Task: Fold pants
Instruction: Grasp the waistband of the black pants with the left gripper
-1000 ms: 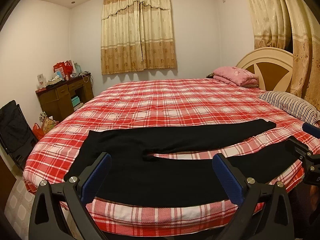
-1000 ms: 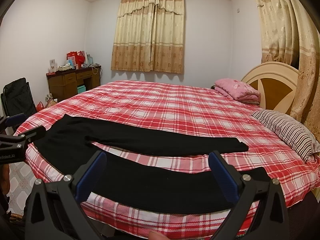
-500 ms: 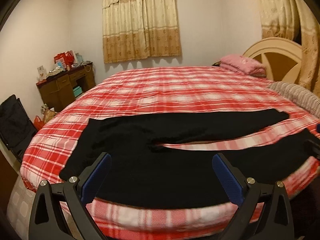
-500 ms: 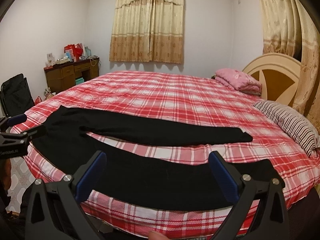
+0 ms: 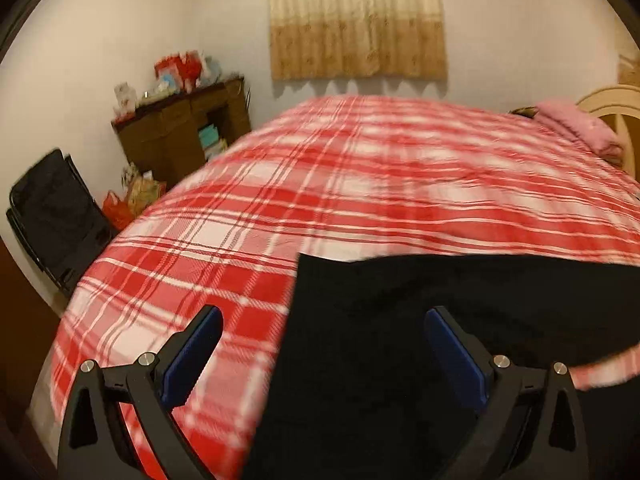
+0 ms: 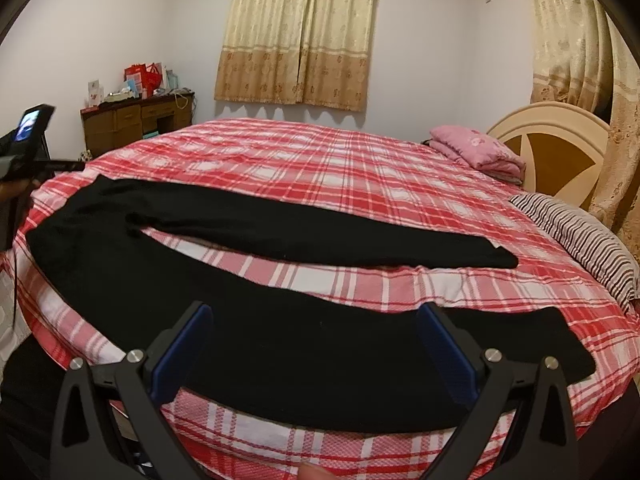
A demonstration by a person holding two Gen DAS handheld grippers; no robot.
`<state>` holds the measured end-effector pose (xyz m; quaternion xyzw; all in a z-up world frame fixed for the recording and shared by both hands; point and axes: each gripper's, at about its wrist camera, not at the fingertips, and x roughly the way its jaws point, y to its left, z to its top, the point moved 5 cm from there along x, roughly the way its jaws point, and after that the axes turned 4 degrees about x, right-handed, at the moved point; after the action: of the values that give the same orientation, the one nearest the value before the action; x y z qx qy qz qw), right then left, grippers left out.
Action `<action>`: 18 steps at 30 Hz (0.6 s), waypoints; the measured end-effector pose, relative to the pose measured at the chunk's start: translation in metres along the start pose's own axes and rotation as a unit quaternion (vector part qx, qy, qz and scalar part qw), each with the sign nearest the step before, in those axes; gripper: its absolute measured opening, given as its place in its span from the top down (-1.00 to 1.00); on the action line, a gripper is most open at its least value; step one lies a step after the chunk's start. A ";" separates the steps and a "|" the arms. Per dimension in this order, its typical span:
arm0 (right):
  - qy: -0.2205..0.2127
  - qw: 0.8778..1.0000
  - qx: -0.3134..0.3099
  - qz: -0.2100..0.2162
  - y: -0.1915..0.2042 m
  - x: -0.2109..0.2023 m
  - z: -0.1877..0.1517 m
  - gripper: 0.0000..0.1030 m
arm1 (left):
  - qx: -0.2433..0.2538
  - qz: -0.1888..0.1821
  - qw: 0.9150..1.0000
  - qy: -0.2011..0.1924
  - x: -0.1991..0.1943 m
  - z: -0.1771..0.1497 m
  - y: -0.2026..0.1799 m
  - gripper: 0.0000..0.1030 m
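Black pants (image 6: 248, 220) lie flat on the red plaid bed (image 6: 360, 168), waist at the left, the two legs spread apart toward the right. My right gripper (image 6: 312, 356) is open and hovers just above the near leg, roughly at mid-length. In the left wrist view, which is blurred by motion, the waist end of the pants (image 5: 440, 320) fills the lower right. My left gripper (image 5: 324, 356) is open there: its left pad is over bare bedspread (image 5: 360, 184) and its right pad over the black cloth. The left gripper's body (image 6: 24, 152) shows at the right wrist view's far left edge.
A pink folded blanket (image 6: 476, 148), a striped pillow (image 6: 580, 236) and a round headboard (image 6: 560, 152) sit at the bed's right end. A wooden desk (image 6: 136, 124) with clutter stands at the back left. A black folding chair (image 5: 56, 216) stands beside the bed.
My left gripper has swung left and come closer to the waist end, blurring its view. My right gripper has dropped lower and nearer to the near leg. Both stay open.
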<state>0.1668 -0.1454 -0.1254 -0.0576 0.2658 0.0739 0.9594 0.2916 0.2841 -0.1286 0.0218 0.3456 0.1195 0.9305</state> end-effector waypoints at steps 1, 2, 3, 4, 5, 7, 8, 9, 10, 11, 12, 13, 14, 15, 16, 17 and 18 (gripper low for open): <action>0.003 1.000 -0.002 0.001 0.000 0.003 -0.003 -1.00 | -0.003 -0.001 1.000 0.008 0.018 0.006 0.009 -0.95; 0.007 1.000 -0.005 0.005 0.000 0.005 -0.005 -1.00 | -0.005 -0.003 1.000 0.013 0.029 0.009 0.013 -0.83; 0.010 1.000 -0.008 0.008 0.000 0.008 -0.006 -1.00 | -0.007 -0.013 1.000 0.022 0.041 0.012 0.015 -0.69; 0.015 1.000 -0.009 0.008 0.000 0.011 -0.008 -1.00 | -0.007 -0.027 0.999 0.034 0.052 0.013 0.014 -0.65; 0.019 1.000 -0.008 0.006 -0.002 0.014 -0.010 -1.00 | -0.008 -0.037 0.998 0.047 0.062 0.013 0.012 -0.60; 0.032 1.000 0.000 0.002 -0.005 0.022 -0.012 -1.00 | -0.004 -0.038 0.997 0.065 0.078 0.013 0.009 -0.60; 0.036 0.999 0.004 0.002 -0.007 0.025 -0.014 -1.00 | 0.001 -0.040 0.997 0.071 0.083 0.012 0.007 -0.59; 0.043 0.999 0.010 0.003 -0.009 0.029 -0.016 -1.00 | 0.005 -0.046 0.996 0.076 0.088 0.012 0.004 -0.59; 0.050 0.999 0.016 0.003 -0.011 0.032 -0.017 -1.00 | 0.008 -0.050 0.995 0.081 0.091 0.013 0.002 -0.59; 0.054 0.998 0.020 0.004 -0.012 0.034 -0.018 -1.00 | 0.012 -0.053 0.995 0.084 0.095 0.013 0.000 -0.58; 0.059 0.998 0.022 0.002 -0.013 0.036 -0.020 -1.00 | 0.014 -0.056 0.995 0.087 0.097 0.013 -0.001 -0.42; 0.061 0.998 0.022 0.001 -0.013 0.037 -0.020 -1.00 | 0.017 -0.062 0.994 0.093 0.101 0.012 -0.003 -0.24; 0.062 0.998 0.021 0.001 -0.013 0.039 -0.021 -1.00 | 0.020 -0.071 0.991 0.108 0.108 0.008 -0.004 -0.01; 0.062 0.998 0.021 0.001 -0.013 0.039 -0.022 -0.99 | 0.024 -0.073 0.991 0.112 0.112 0.007 -0.005 -0.01; 0.063 0.998 0.021 0.002 -0.013 0.039 -0.021 -0.96 | 0.023 -0.075 0.991 0.110 0.112 0.007 -0.005 -0.01; 0.063 0.998 0.023 0.003 -0.014 0.040 -0.021 -0.87 | 0.022 -0.076 0.991 0.111 0.112 0.008 -0.004 -0.01; 0.063 0.998 0.026 0.005 -0.015 0.041 -0.020 -0.81 | 0.025 -0.074 0.991 0.112 0.112 0.008 -0.005 -0.01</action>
<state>0.1940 -0.1582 -0.1624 -0.0357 0.3283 0.0682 0.9414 0.3797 0.3062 -0.1942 0.0057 0.4511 0.0428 0.8914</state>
